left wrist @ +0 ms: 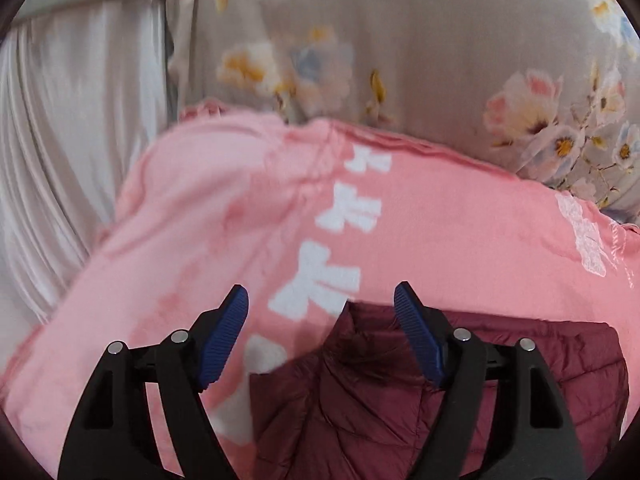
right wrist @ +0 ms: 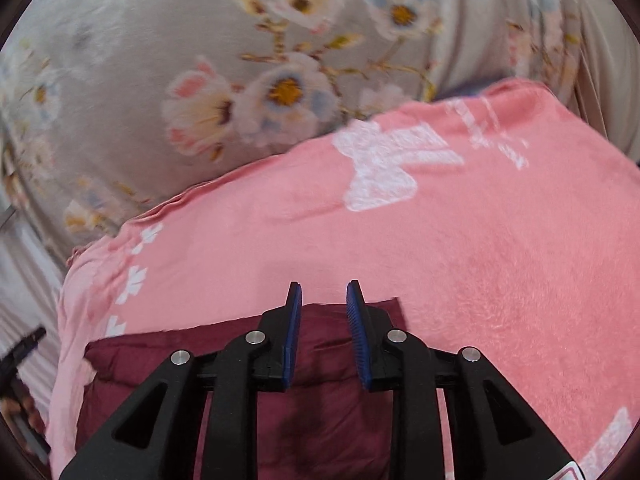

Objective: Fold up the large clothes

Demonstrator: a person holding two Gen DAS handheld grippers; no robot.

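Observation:
A dark maroon quilted jacket point(left wrist: 360, 392) lies folded on a pink blanket point(left wrist: 460, 240) printed with white bows. My left gripper point(left wrist: 320, 300) hangs above the jacket's far left corner, its blue-padded jaws wide apart with nothing between them. In the right wrist view the maroon jacket point(right wrist: 320, 420) lies flat below, its far edge straight across the pink blanket point(right wrist: 500, 260). My right gripper point(right wrist: 322, 292) hovers over that far edge, jaws a narrow gap apart, and no cloth sits between the pads.
A grey floral quilt point(left wrist: 420, 60) is bunched behind the blanket, also seen as the floral quilt point(right wrist: 200, 80) in the right wrist view. Pale pleated fabric point(left wrist: 60, 160) hangs at the left. A dark object and part of a hand point(right wrist: 24, 400) show at the left edge.

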